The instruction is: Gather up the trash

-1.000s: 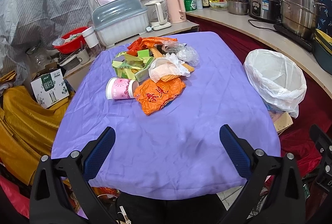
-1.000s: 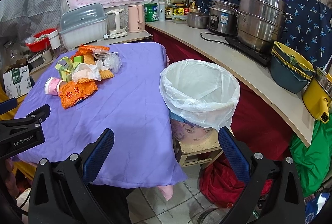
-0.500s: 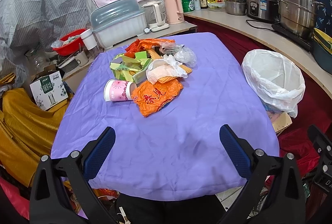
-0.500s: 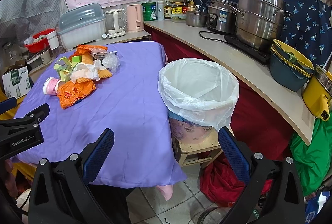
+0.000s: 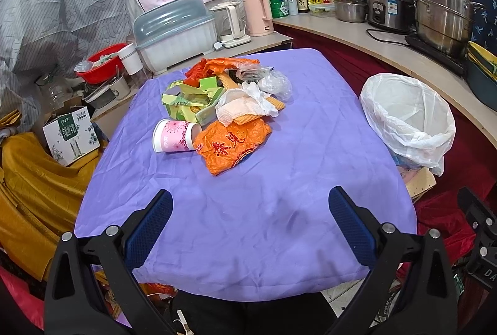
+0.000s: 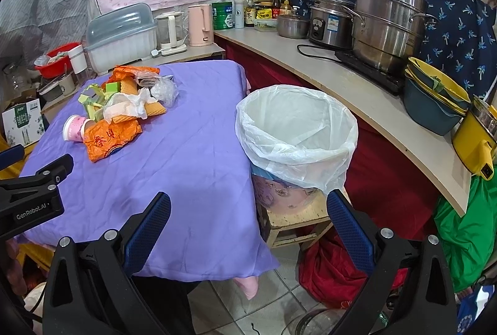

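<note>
A heap of trash lies mid-table on the purple cloth: an orange wrapper, a tipped pink paper cup, white crumpled paper, green cartons and a clear plastic bag. The bin with a white liner stands on a wooden stool beside the table's right edge. My left gripper is open over the near part of the cloth, well short of the heap. Also open and holding nothing, my right gripper hovers by the table's near right corner, before the bin.
A curved counter on the right carries steel pots, bowls and bottles. A dish box, kettles and a red basin stand behind the table. A carton and yellow cloth are at the left. Floor tiles show below.
Both views have shifted only slightly; the heap and bin look a touch closer. Nothing was taken hold of, and both grippers stay open.
</note>
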